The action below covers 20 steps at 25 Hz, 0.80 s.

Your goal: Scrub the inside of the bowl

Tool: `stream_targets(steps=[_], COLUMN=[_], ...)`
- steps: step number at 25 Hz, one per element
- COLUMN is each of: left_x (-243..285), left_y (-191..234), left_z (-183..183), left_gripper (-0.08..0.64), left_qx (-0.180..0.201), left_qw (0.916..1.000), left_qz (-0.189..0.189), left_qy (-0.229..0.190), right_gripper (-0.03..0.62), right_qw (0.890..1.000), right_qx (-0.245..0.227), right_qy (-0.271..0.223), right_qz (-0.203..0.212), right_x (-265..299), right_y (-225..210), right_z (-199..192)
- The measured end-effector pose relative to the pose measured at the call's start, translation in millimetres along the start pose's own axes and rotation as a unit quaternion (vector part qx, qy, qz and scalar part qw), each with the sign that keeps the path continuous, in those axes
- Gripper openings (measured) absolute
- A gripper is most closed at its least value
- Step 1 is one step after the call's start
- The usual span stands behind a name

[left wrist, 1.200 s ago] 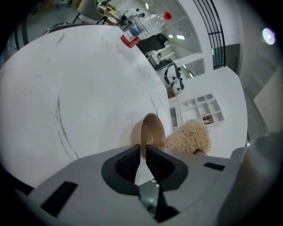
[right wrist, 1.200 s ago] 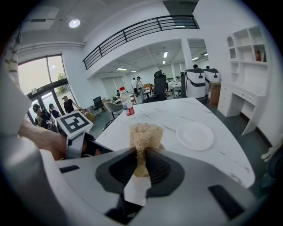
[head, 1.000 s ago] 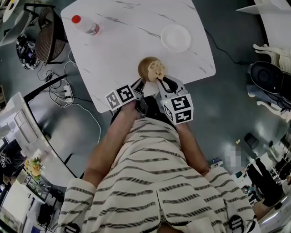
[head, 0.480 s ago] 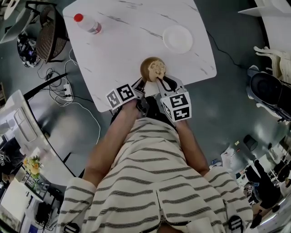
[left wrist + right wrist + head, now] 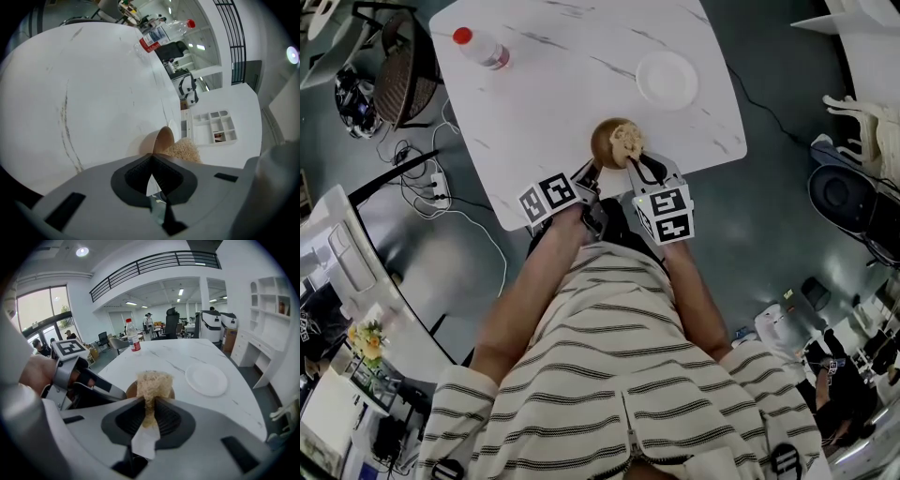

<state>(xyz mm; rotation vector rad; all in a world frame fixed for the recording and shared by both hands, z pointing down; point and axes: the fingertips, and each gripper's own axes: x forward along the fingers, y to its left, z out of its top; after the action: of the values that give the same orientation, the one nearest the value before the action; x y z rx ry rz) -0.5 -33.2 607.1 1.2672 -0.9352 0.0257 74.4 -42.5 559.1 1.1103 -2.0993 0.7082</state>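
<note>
A small brown bowl [image 5: 606,142] stands on the white marble table [image 5: 544,103] near its front edge. My left gripper [image 5: 592,170] is shut on the bowl's near rim [image 5: 164,139]. My right gripper [image 5: 630,163] is shut on a tan fibrous scrubber [image 5: 626,141], which is pressed into the bowl at its right side. In the right gripper view the scrubber [image 5: 153,382] stands up between the jaws [image 5: 150,401], with the bowl [image 5: 131,390] mostly hidden behind it. From the left gripper [image 5: 151,157] the scrubber [image 5: 185,150] shows just past the rim.
A white plate [image 5: 666,79] lies on the table beyond the bowl to the right. A plastic bottle with a red cap [image 5: 479,50] lies at the far left corner. A chair [image 5: 401,80] and cables [image 5: 441,192] are on the floor at the left.
The scrubber has shifted a little to the right inside the bowl. Both grippers keep their hold and the bowl stays nearly in place.
</note>
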Motion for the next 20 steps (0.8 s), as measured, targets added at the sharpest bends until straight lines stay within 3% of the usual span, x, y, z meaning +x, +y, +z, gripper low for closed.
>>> stream_targets(steps=[8, 14, 20], left_x=[-2, -2, -1], left_y=[3, 3, 2], left_z=[2, 0, 1], left_gripper=[0.008, 0.008, 0.008], left_qx=[-0.003, 0.019, 0.031], left_qw=[1.0, 0.9998, 0.9995], left_qz=[0.003, 0.007, 0.006], left_qy=[-0.009, -0.005, -0.003], right_gripper=[0.063, 0.063, 0.063], right_qw=[0.999, 0.997, 0.997], right_qx=[-0.046, -0.072, -0.069], right_qy=[0.008, 0.002, -0.007], right_qz=[-0.015, -0.032, -0.038], right_x=[16, 21, 25], right_y=[-6, -11, -8], right_z=[2, 9, 15])
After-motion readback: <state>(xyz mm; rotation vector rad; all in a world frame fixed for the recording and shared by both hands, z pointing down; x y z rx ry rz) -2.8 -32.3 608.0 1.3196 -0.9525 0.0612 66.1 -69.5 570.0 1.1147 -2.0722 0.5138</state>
